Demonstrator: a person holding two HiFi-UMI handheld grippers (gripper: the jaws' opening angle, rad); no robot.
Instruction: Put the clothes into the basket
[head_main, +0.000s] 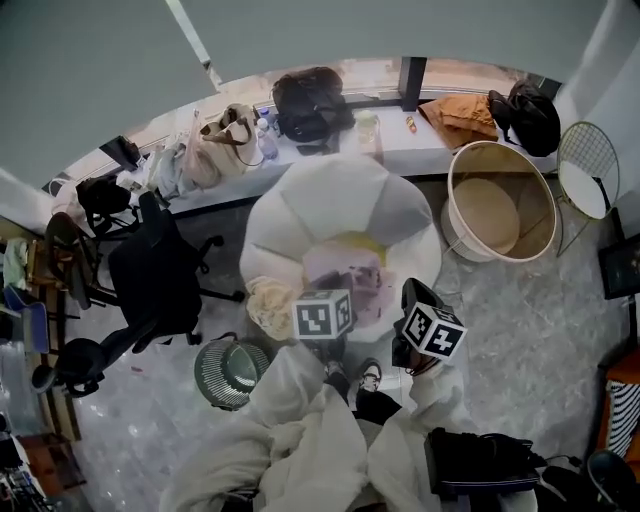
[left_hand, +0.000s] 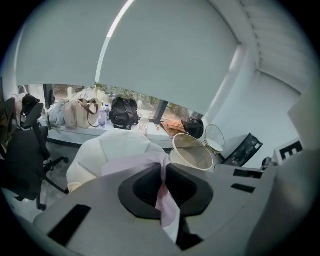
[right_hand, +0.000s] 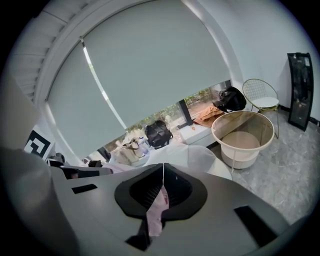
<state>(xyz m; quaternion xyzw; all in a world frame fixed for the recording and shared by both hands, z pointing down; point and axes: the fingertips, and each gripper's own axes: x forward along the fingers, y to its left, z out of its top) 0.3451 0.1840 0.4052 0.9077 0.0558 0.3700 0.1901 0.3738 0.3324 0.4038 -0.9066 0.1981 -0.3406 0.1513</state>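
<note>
**Clerk:** Nearest items, with counts?

**Keeper:** Grippers, two. Left gripper (left_hand: 163, 169): jaws pressed together on a pink garment (head_main: 343, 270), with a strip of it hanging down between them. Right gripper (right_hand: 162, 175): jaws likewise pinched on the same garment, one fold trailing below. Wire bin (head_main: 228, 373), one, green, on the floor to the left of the grippers.

**Clerk:** And the clothes?

**Keeper:** Three pieces, on or against the beanbag (head_main: 340, 200), which is one, white, rounded. The pink garment, one, is pale, thin and crumpled, and lies on the beanbag's near edge just ahead of both grippers. Yellow cloth (head_main: 358, 243), one, sits just behind the pink and touches it. Cream cloth (head_main: 268, 305), one, is bunched against the beanbag's lower left side.

**Clerk:** The basket?

**Keeper:** Basket (head_main: 537, 212), one, round, cream, on the floor to the right of the beanbag and a little beyond it, well apart from the pink garment. Wire chair (head_main: 585, 170), one, stands just to its right. Office chair (head_main: 155, 275), one, black, is far off to the left.

**Clerk:** Farthest row?

**Keeper:** Windowsill (head_main: 405, 155), one. On it are a black backpack (head_main: 310, 100), one; a beige tote (head_main: 225, 140), one; an orange cloth (head_main: 460, 115), one; and a black bag (head_main: 530, 115), one, at the right end beside the orange cloth.
</note>
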